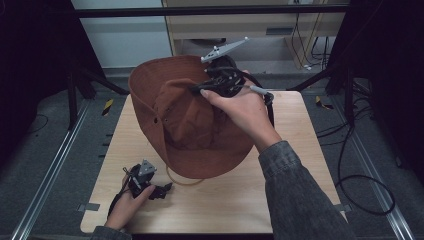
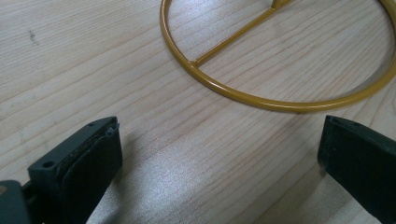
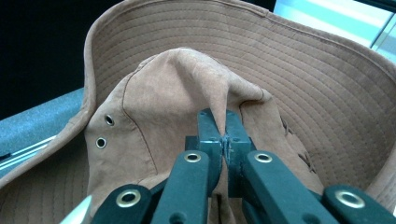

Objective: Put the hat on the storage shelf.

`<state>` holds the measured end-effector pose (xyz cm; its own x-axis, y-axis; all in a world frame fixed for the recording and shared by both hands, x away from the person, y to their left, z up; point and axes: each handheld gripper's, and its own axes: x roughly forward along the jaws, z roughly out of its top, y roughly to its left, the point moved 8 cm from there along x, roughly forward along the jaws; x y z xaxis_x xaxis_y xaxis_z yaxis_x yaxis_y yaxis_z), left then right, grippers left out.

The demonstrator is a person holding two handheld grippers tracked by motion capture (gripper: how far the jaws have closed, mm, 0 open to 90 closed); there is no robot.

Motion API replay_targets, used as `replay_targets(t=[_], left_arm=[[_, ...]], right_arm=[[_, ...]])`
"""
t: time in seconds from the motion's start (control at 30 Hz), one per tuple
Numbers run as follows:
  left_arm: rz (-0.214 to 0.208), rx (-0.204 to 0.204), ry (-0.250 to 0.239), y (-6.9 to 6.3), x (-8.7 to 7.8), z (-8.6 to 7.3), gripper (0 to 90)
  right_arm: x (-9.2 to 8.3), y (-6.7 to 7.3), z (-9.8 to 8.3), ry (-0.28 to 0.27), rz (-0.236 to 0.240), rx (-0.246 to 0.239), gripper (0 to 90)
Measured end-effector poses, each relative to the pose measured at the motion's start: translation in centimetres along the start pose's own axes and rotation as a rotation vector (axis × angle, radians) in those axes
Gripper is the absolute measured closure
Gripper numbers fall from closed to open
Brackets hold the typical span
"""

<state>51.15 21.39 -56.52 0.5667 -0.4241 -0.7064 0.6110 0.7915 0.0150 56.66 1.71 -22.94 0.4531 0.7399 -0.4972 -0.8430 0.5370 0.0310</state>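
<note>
A: Item one. We list a brown brimmed hat (image 1: 192, 120), held above the middle of the wooden table (image 1: 280, 185), with the far side of its brim turned up.

B: We confirm. In the right gripper view the crown (image 3: 163, 107) has two metal eyelets (image 3: 105, 131) on its side, and the stitched brim curves round behind it.

A: Item two, the right gripper (image 1: 222, 85). We record its jaws pinched tight on a fold of the hat's crown; the cloth bunches up between them in its own view (image 3: 224, 128).

B: Agreed. The right hand (image 1: 245, 112) grips it over the far part of the hat.

A: Item three, the left gripper (image 1: 162, 190). We note the jaws spread wide with nothing between them, low over the table near its front left, held by the left hand (image 1: 125, 202).

B: Item four, a yellow wire ring (image 2: 261, 100) with a spoke across it, lying flat on the wood just ahead of those jaws. From above, we see part of it (image 1: 180, 181) poking out under the hat's near brim.
</note>
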Motion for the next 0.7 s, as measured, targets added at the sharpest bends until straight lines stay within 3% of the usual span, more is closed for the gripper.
replay_targets(t=[0.7], left_arm=[[-0.001, 0.002, -0.001, 0.0, 0.0, 0.0, 0.0]], right_arm=[[3.3, 1.5, -0.2, 0.038, 0.038, -0.007, 89.1]])
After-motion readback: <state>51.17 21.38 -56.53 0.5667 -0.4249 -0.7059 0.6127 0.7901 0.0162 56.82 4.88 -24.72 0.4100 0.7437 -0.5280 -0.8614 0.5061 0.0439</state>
